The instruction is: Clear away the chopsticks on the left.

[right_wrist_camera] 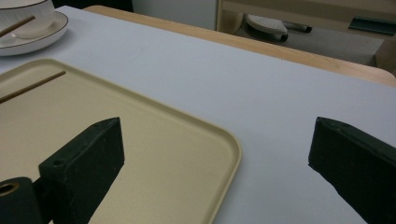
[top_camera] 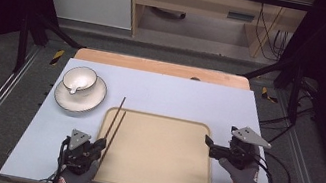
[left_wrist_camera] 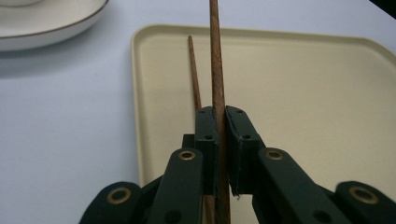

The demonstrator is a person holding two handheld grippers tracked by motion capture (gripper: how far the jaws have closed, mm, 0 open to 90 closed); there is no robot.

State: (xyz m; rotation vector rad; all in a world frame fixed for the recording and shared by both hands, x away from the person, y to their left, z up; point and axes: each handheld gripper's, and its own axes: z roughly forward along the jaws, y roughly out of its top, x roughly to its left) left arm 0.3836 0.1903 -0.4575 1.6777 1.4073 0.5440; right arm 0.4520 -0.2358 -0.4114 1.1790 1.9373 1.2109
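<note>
A: Panel one, high view. What is held by the left claw (top_camera: 99, 147), and where is it placed relative to the beige tray (top_camera: 205, 129)?

B: One brown chopstick (left_wrist_camera: 216, 70) is seen clamped between the jaws in the left gripper view, gripped near its butt end, its long free end projecting over the tray's left rim toward the far edge. A second chopstick (left_wrist_camera: 194, 74) is seen lying on the tray just beside the held one, inside the left rim.

A: And the right claw (top_camera: 208, 143)?

B: It is shown released, its jaws spread wide with nothing between them, hovering over the tray's right rim.

A: What failure is judged likely?

B: Since the stick is pinched at one end only, it may be levered by its own overhang and pivot within the pads, so the tip could be dragged across the tray or dropped outside the rim onto the table (top_camera: 176, 94). If it is set down carelessly, the resting chopstick could be nudged and sent rolling.

A: Is anything else at risk?

B: Beyond the tray's far left corner a bowl (top_camera: 79, 79) is seen seated on a plate (top_camera: 80, 102). Should the long free end be swung that way, the bowl may be struck; whether the clearance is sufficient cannot be told.
</note>
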